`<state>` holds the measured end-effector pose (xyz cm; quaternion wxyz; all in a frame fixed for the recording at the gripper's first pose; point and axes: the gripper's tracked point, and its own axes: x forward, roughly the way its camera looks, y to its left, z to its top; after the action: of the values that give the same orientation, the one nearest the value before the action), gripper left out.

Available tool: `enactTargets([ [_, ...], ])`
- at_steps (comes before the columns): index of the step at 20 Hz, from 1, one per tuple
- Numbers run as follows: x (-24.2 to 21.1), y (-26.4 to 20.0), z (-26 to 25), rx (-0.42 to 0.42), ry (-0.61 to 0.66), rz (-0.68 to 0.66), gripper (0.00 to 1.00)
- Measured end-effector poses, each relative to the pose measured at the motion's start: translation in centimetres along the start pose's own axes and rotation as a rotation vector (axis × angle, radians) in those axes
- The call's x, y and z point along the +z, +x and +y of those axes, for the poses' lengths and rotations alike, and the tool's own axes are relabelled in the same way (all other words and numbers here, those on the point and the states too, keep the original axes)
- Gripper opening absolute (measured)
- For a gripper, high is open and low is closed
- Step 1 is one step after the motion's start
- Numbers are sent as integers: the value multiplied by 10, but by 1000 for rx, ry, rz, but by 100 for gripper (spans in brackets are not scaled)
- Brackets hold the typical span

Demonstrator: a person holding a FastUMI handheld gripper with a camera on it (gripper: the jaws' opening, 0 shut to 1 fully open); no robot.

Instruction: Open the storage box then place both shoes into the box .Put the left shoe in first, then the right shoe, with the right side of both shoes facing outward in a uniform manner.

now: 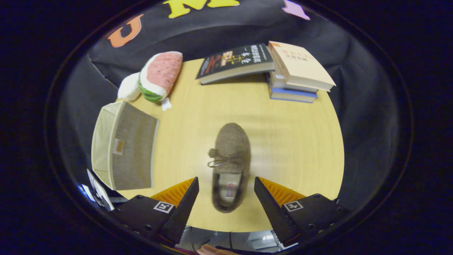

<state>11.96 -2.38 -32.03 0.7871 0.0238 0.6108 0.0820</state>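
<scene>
Jaws: the gripper (226, 198) stands wide open at the bottom of the frame, holding nothing.
Shoe: a brown shoe (230, 166) with a bow lies on the tabletop (290, 148), heel between the fingertips, toe pointing away; neither finger touches it.
Storage box: a beige fabric box (122, 145) sits at the left, well apart from the shoe.
Plush: a watermelon-slice toy (159, 76) lies at upper left.
Books: a stack of books (269, 69) rests at upper right, along the far edge.
</scene>
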Motion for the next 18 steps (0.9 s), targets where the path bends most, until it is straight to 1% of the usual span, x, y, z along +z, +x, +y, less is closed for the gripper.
enactTargets([
  [2,-11,20,-15,-12,7,44,95],
  [4,-21,39,-24,-24,3,80,91],
  [6,-29,55,-33,-49,38,114,87],
  [9,-28,74,-33,-54,72,130,71],
  [13,-27,80,-22,-38,88,145,42],
  [14,-27,83,-17,-28,80,143,32],
  [15,-27,81,-18,-45,61,137,22],
  [16,-26,82,-17,-54,41,127,18],
  [17,-27,82,-20,-73,22,121,18],
  [18,-27,82,-21,-77,36,112,10],
])
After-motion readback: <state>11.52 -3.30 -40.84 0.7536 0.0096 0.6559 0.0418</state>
